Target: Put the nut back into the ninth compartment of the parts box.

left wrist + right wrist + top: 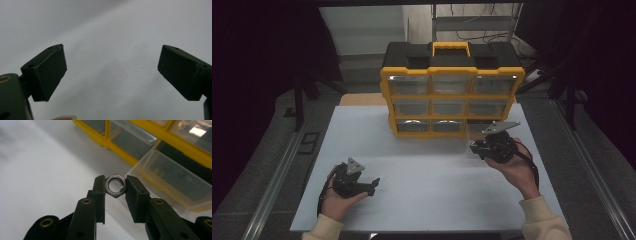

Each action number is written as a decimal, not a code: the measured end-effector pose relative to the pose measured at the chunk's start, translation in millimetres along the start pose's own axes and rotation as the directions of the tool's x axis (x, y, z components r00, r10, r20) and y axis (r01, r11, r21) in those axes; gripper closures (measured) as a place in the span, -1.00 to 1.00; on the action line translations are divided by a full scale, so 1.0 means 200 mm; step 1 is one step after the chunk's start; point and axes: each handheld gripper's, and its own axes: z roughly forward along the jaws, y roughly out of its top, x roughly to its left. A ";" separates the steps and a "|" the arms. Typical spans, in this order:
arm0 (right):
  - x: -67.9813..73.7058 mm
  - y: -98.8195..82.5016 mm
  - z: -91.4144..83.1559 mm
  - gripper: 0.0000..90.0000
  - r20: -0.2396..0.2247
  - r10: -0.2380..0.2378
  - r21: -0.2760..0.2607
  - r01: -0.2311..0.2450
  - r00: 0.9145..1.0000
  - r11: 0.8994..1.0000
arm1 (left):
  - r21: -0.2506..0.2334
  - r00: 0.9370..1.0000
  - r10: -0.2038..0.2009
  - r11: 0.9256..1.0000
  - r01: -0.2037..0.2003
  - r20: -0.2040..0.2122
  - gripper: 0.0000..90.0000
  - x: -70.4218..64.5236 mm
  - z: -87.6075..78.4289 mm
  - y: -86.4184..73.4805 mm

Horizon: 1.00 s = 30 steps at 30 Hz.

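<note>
The right gripper (115,186) pinches a silver hexagonal metal nut (115,186); the pulled-out clear plastic drawer (172,180) lies just upper right; the left gripper (111,72) gapes empty.

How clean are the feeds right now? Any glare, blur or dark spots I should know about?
High view: dim and dark at the edges, the white table evenly lit. Right gripper view: the hex nut in the right hand-held gripper is sharp, the pulled-out clear drawer soft, with glare on an upper drawer front. Left gripper view: the fingertips look soft.
</note>
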 end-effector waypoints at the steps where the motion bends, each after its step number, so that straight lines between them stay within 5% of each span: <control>1: -0.01 0.00 0.00 0.56 0.004 0.004 -0.002 -0.004 1.000 1.000 | 0.000 1.000 -0.002 1.000 0.002 0.000 -0.80 0.00 0.00 0.00; 11: -0.11 0.03 0.00 0.56 0.055 0.059 -0.024 -0.058 0.997 0.998 | 0.002 1.000 -0.003 1.000 0.003 -0.001 -0.80 0.01 0.00 0.00; 22: -0.26 0.02 0.08 0.56 0.162 0.121 0.004 -0.123 0.979 0.992 | 0.004 1.000 -0.006 1.000 0.006 -0.003 -0.80 0.01 0.00 -0.01; 30: -0.31 -0.01 0.12 0.55 0.193 0.142 0.015 -0.147 0.971 0.989 | 0.005 1.000 -0.005 1.000 0.005 -0.005 -0.80 0.02 0.00 -0.01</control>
